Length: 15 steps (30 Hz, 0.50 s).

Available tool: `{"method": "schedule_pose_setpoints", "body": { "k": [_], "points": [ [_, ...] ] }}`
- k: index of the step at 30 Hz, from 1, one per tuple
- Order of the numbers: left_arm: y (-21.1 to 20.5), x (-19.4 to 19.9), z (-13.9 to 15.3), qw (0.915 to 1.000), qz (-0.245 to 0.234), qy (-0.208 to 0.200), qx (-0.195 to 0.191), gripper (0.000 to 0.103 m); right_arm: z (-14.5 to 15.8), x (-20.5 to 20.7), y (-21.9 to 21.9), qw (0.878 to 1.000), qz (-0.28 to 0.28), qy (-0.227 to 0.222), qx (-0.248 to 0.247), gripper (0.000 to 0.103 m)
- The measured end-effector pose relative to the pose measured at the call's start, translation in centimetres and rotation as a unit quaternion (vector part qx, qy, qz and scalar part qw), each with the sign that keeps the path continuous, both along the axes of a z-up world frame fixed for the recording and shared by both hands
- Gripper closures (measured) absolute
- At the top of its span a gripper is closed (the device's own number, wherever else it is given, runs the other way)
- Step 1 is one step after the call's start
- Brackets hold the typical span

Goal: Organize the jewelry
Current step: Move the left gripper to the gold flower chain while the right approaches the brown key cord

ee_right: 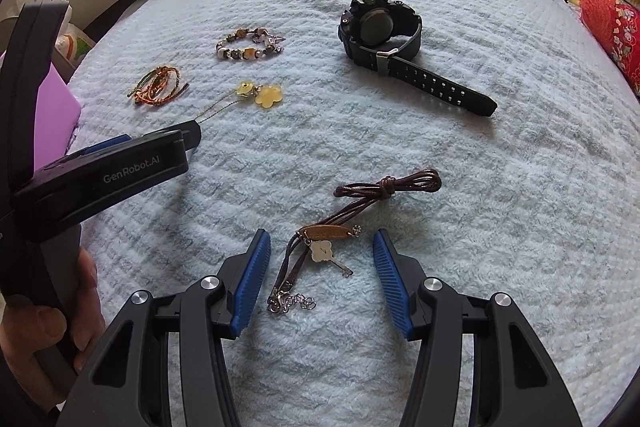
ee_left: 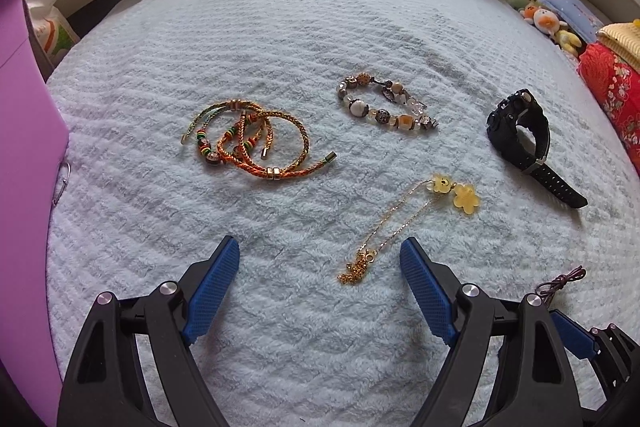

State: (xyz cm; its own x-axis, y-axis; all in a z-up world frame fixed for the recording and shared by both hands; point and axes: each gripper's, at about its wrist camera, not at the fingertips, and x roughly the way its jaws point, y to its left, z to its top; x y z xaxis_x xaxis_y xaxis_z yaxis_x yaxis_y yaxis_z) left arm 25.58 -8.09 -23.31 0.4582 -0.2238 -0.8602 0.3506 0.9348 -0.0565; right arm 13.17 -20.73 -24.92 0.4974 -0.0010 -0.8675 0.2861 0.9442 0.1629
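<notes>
Jewelry lies scattered on a pale fluffy blanket (ee_left: 320, 27). Left gripper (ee_left: 320, 259) hovers spread wide, a thin gold chain with yellow flower charms (ee_left: 394, 223) at centre-right of its frame. Right gripper (ee_right: 320, 247) gapes around a brown leather cord bracelet (ee_right: 320, 239), pads apart from it.

Bare blanket (ee_right: 500, 227) lies open right of the leather cord bracelet (ee_right: 344, 227); purple box (ee_left: 24, 147) blocks the left.

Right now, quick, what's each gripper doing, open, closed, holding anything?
Left gripper: open, holding nothing, gold chain necklace lies near its tips.
Right gripper: open, holding nothing, brown cord bracelet lies between its fingers.
</notes>
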Motion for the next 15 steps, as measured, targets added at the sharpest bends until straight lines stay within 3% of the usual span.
{"method": "schedule_pose_setpoints", "body": {
  "k": [7,15],
  "points": [
    [-0.7,0.3,-0.5,0.9999,-0.009,-0.007,0.008,0.026,0.0,0.0,0.4,1.000,0.003,-0.002,-0.019,0.052],
    [-1.3,-1.0,-0.5,0.9988,-0.041,-0.020,0.020,0.043,-0.1,-0.2,0.7,1.000,0.006,-0.004,-0.026,0.052]
  ]
}}
